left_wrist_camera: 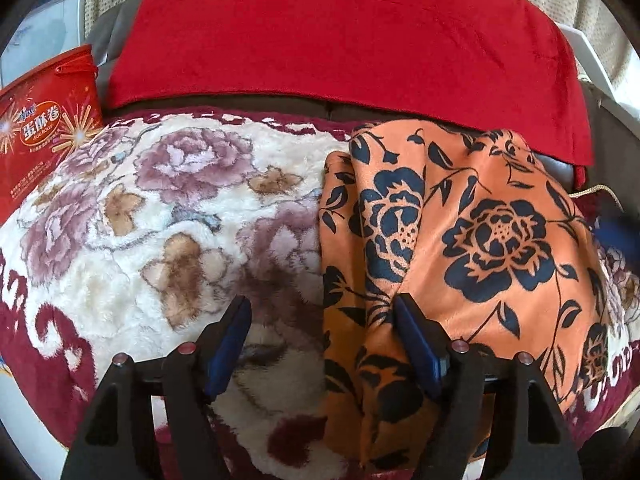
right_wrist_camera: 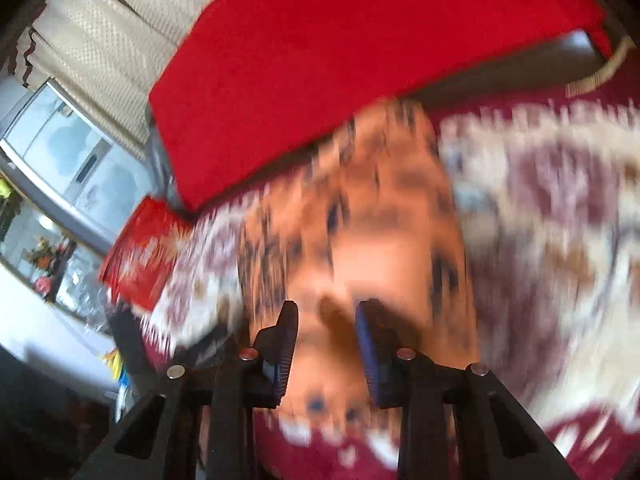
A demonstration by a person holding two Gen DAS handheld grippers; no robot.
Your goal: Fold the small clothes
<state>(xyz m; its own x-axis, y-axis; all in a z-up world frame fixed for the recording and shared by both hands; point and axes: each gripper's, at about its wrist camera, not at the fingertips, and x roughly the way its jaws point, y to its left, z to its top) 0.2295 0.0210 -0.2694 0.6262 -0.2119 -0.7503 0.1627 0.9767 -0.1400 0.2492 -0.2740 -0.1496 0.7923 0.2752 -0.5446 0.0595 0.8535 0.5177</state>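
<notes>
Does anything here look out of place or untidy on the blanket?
The orange floral garment lies crumpled, with deep creases along its left side, on the plush flowered blanket. A red snack box sits at the blanket's far left edge, odd beside laundry. Nothing looks spilled or damaged; the right wrist view is too blurred for detail.

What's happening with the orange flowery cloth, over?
Left gripper open, straddling the orange cloth's left edge. Right gripper over it; picture blurred, grip unclear. Cloth rumpled on the fluffy blanket. Nothing in the way.
</notes>
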